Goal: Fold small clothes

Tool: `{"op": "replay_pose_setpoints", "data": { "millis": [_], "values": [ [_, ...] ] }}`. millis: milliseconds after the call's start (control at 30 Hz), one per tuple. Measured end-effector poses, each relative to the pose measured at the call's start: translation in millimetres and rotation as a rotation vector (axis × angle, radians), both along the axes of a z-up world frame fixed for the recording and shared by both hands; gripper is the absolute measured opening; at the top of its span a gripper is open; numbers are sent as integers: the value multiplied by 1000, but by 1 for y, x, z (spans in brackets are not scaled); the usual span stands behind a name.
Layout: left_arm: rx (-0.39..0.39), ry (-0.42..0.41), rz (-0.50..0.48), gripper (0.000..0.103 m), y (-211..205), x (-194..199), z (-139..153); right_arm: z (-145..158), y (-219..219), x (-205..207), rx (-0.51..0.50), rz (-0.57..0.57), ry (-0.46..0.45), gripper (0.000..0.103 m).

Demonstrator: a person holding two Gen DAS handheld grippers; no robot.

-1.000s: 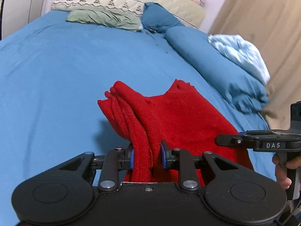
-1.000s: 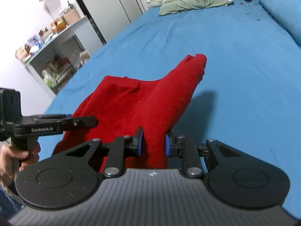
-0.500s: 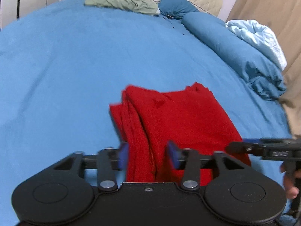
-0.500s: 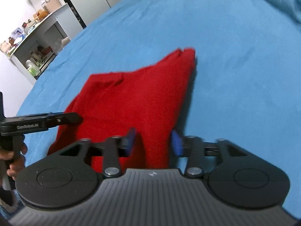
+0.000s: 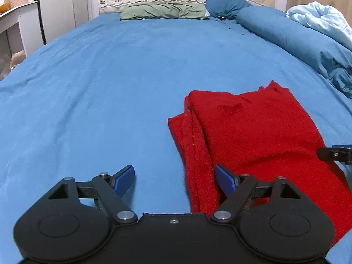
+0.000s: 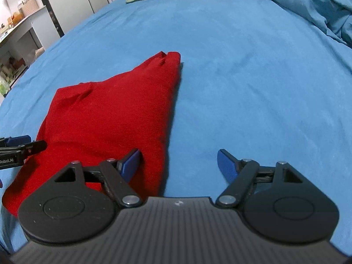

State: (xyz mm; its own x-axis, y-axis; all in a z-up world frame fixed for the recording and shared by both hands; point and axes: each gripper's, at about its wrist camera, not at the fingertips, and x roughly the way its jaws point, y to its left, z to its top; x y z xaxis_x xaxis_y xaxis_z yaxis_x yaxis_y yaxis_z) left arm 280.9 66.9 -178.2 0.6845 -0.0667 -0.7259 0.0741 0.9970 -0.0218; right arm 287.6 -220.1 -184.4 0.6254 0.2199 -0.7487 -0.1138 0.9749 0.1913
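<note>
The folded red garment (image 5: pixel 259 136) lies flat on the blue bedsheet (image 5: pixel 110 83), lower right in the left view, with left gripper (image 5: pixel 175 181) and right gripper (image 6: pixel 178 162) both spread wide, gripping nothing.

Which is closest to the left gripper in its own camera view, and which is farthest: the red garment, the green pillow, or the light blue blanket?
From the left gripper, nearest first:
1. Red garment: lying on the bed right at the gripper's right finger.
2. Light blue blanket: bunched far off at the right edge.
3. Green pillow: at the head of the bed, by the headboard.
The last two are close to call.
</note>
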Motion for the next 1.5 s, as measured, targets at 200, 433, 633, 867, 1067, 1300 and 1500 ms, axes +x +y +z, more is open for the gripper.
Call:
{"op": "replay_pose_setpoints", "data": {
  "millis": [200, 433, 633, 867, 1067, 1300, 1500],
  "values": [
    [-12, -37, 21, 72, 4, -18, 42, 44, 2, -22, -22, 17, -102, 91],
    [5, -174, 20, 97, -12, -83, 142, 140, 3, -91, -45, -6, -199, 103],
    [38, -228, 18, 103, -33, -162, 197, 200, 10, -169, -76, -63, -220, 103],
    [19, -172, 85, 103, -30, -223, 199, 220, 12, -247, -116, -105, -189, 103],
    [79, -152, 85, 103, -29, -262, 189, 204, 16, -285, -172, -112, -137, 103],
    [93, -162, 74, 103, -36, -280, 185, 179, 23, -301, -190, -98, -84, 103],
    [91, -168, 66, 103, -42, -281, 183, 178, 26, -305, -188, -94, -83, 103]
  ]
}}
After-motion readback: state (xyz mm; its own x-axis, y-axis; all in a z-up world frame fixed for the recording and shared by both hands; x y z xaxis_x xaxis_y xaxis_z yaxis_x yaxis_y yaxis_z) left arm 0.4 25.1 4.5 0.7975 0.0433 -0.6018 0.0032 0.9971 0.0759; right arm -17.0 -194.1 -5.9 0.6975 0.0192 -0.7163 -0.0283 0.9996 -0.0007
